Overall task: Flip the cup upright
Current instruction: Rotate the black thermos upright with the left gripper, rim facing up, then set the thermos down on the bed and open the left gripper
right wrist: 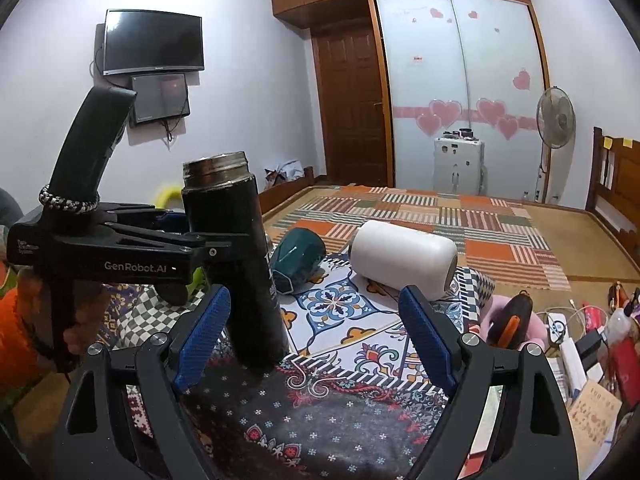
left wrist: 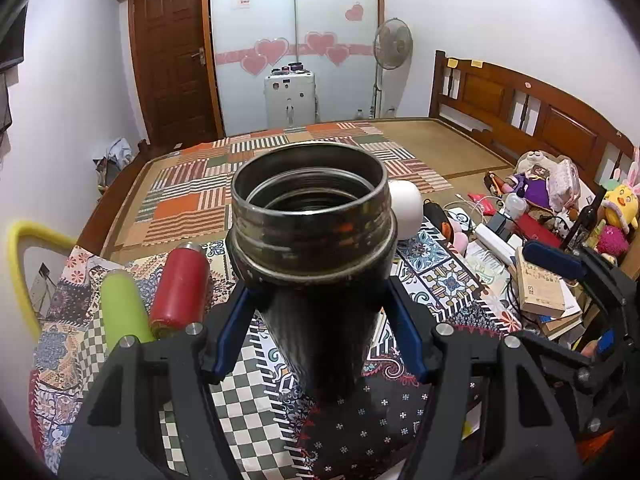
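A black flask cup (left wrist: 320,280) with a steel threaded mouth stands upright on the patterned cloth, mouth up. My left gripper (left wrist: 320,304) is shut on the cup's body, blue pads on both sides. In the right wrist view the same black cup (right wrist: 236,264) stands upright, held by the left gripper (right wrist: 188,240) from the left. My right gripper (right wrist: 316,320) is open and empty, just right of the cup's base.
A red flask (left wrist: 180,288) and a green flask (left wrist: 120,308) lie on the cloth at the left. A white cup (right wrist: 404,256) and a dark teal cup (right wrist: 298,260) lie on their sides behind. Clutter of books, cables and toys (left wrist: 540,248) fills the right.
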Demonstrator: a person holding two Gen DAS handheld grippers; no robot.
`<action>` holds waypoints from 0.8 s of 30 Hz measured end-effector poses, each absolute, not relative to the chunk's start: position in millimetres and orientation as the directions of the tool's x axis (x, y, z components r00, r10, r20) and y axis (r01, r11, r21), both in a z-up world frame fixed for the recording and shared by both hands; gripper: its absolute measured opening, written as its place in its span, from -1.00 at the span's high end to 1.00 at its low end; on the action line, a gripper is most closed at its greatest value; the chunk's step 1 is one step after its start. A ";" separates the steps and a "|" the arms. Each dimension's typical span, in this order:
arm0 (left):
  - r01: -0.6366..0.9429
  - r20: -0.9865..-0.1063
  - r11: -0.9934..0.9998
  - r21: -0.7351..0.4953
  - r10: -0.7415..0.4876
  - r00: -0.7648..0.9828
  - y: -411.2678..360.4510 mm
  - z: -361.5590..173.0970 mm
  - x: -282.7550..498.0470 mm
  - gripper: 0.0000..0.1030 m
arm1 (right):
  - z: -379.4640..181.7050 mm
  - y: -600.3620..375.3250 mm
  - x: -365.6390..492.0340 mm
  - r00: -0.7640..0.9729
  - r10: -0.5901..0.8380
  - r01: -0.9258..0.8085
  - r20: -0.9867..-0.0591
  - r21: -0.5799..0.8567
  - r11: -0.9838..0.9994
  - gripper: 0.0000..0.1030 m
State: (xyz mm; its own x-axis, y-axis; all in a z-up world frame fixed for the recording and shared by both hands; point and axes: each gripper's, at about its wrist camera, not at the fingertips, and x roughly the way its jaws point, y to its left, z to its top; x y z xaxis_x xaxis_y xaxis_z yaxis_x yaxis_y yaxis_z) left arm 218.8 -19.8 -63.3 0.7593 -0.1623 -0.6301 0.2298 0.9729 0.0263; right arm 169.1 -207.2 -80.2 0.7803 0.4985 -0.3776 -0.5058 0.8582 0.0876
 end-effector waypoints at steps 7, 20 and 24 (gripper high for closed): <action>0.203 -0.581 0.978 0.046 -0.139 0.802 -19.3 -52.6 192.1 -0.41 | -67.7 -205.4 155.3 0.802 0.484 -0.494 -0.350 0.067 0.867 -0.64; 0.146 -0.359 0.989 0.009 -0.133 0.924 6.3 5.9 87.6 -0.41 | -17.4 -201.4 90.2 0.856 0.465 -0.467 -0.225 0.048 0.883 -0.64; 0.106 -0.250 0.994 0.024 -0.097 0.964 9.1 21.1 46.8 -0.41 | -6.2 -193.8 68.3 0.872 0.454 -0.456 -0.183 0.034 0.889 -0.64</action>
